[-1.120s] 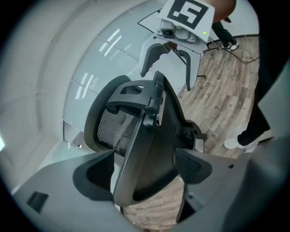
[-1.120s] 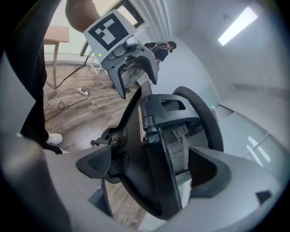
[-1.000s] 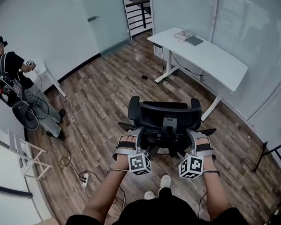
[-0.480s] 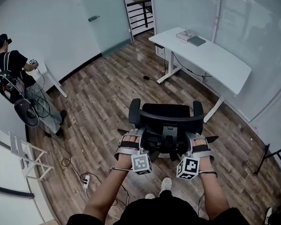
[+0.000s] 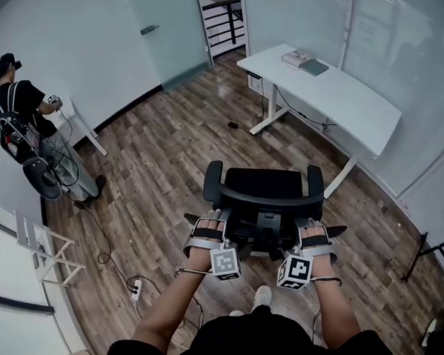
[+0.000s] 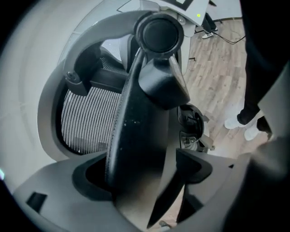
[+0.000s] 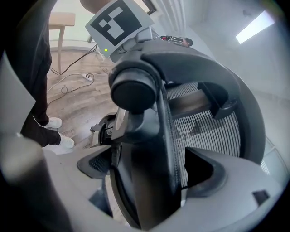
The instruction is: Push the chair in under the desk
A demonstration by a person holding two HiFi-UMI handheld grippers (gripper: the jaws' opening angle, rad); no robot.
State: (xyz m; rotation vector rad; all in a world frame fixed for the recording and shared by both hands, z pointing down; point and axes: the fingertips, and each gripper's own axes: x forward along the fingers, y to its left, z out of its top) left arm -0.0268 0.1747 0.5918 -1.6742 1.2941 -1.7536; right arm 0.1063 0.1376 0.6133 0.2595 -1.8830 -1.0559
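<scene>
A black mesh office chair point(image 5: 264, 200) stands on the wood floor, its back toward me and its seat toward the white desk point(image 5: 329, 93) at the upper right. There is open floor between chair and desk. My left gripper point(image 5: 210, 227) is shut on the left edge of the backrest, and my right gripper point(image 5: 308, 231) is shut on the right edge. In the left gripper view the chair's dark back frame point(image 6: 136, 104) fills the space between the jaws of the left gripper point(image 6: 140, 167). The right gripper point(image 7: 149, 172) clamps the chair frame point(image 7: 154, 131) in the same way.
A person point(image 5: 25, 109) stands at the far left beside a small white table point(image 5: 78, 121). A power strip with cables point(image 5: 135, 289) lies on the floor at the left. A white stand point(image 5: 40, 249) leans by the left wall. A box and a notebook point(image 5: 305, 61) lie on the desk.
The chair has turned slightly and now sits squarer in the view. Both grippers kept their hold on the backrest and sit a little lower in the picture.
</scene>
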